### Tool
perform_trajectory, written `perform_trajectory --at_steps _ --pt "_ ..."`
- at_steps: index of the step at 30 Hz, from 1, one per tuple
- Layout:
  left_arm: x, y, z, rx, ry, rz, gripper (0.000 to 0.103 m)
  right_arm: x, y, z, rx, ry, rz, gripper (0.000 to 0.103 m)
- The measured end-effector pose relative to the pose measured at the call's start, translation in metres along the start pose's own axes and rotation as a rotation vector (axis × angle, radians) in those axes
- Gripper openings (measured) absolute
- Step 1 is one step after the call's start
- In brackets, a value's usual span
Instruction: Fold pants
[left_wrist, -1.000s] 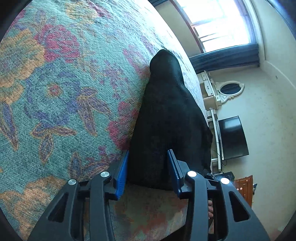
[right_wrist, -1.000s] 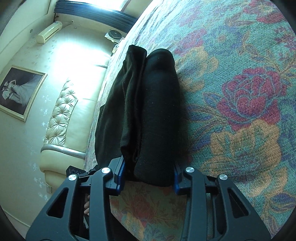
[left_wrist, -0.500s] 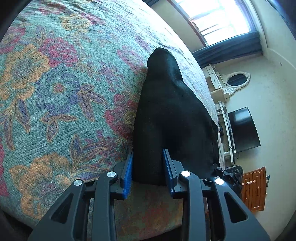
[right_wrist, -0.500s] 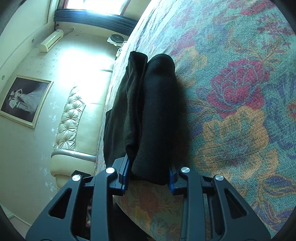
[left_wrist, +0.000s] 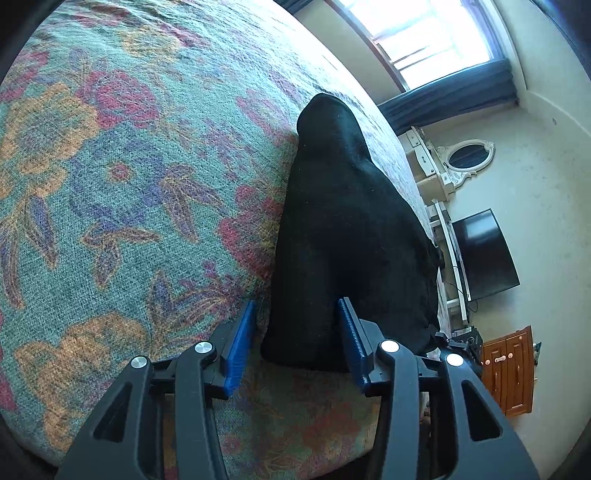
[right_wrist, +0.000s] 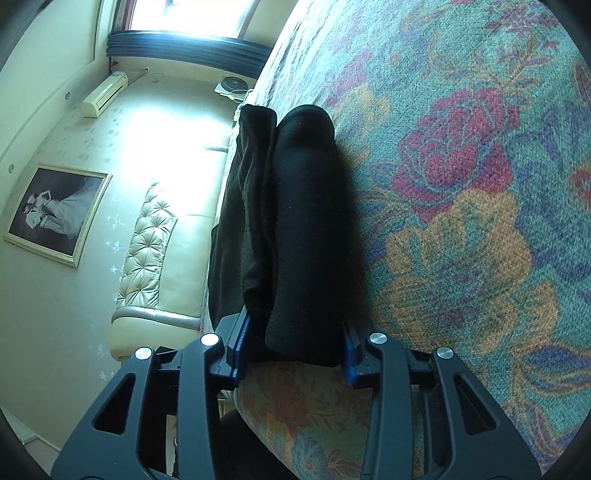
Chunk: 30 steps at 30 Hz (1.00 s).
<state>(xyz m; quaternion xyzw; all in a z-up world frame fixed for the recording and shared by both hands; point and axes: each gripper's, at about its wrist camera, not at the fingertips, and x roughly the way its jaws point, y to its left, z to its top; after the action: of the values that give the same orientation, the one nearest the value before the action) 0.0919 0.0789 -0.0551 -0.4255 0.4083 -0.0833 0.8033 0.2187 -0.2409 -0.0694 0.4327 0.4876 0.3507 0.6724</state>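
Folded black pants (left_wrist: 343, 229) run lengthwise up-frame from both grippers. Left gripper (left_wrist: 295, 343), just widened, straddles them unclamped; right gripper (right_wrist: 295, 350), likewise widening, apparently touches.

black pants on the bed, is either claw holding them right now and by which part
The folded black fabric pants sit between both claws' blue pads at their near end. The left claw has opened clear; the right claw has been opening, its grip unclear.
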Motion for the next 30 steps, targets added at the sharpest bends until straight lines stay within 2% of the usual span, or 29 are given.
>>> perform_trajectory --at_steps 2,6,7,11,16,23,30 --pt "-0.001 0.0 0.0 -0.001 0.003 -0.023 0.053 -0.004 -0.002 -0.001 0.006 -0.006 0.021 0.045" --pt "-0.003 -0.009 -0.003 0.059 0.007 -0.066 0.075 -0.013 -0.005 -0.005 0.008 -0.019 0.066 0.053" --pt "-0.004 -0.012 -0.004 0.077 0.005 -0.057 0.077 -0.016 -0.006 -0.006 0.007 -0.022 0.07 0.053" --pt "-0.001 -0.022 -0.011 0.154 0.001 0.006 0.077 -0.024 -0.007 -0.012 -0.001 -0.034 0.071 0.055" --pt "-0.001 -0.033 -0.021 0.214 -0.025 0.085 0.077 -0.032 -0.001 -0.023 -0.029 -0.056 0.046 0.062" --pt "0.0 -0.042 -0.035 0.257 -0.067 0.2 0.077 -0.037 0.018 -0.053 -0.157 -0.062 -0.083 0.066" --pt "0.011 -0.059 -0.054 0.355 -0.073 0.369 0.077 -0.032 0.041 -0.08 -0.287 -0.071 -0.237 0.078"
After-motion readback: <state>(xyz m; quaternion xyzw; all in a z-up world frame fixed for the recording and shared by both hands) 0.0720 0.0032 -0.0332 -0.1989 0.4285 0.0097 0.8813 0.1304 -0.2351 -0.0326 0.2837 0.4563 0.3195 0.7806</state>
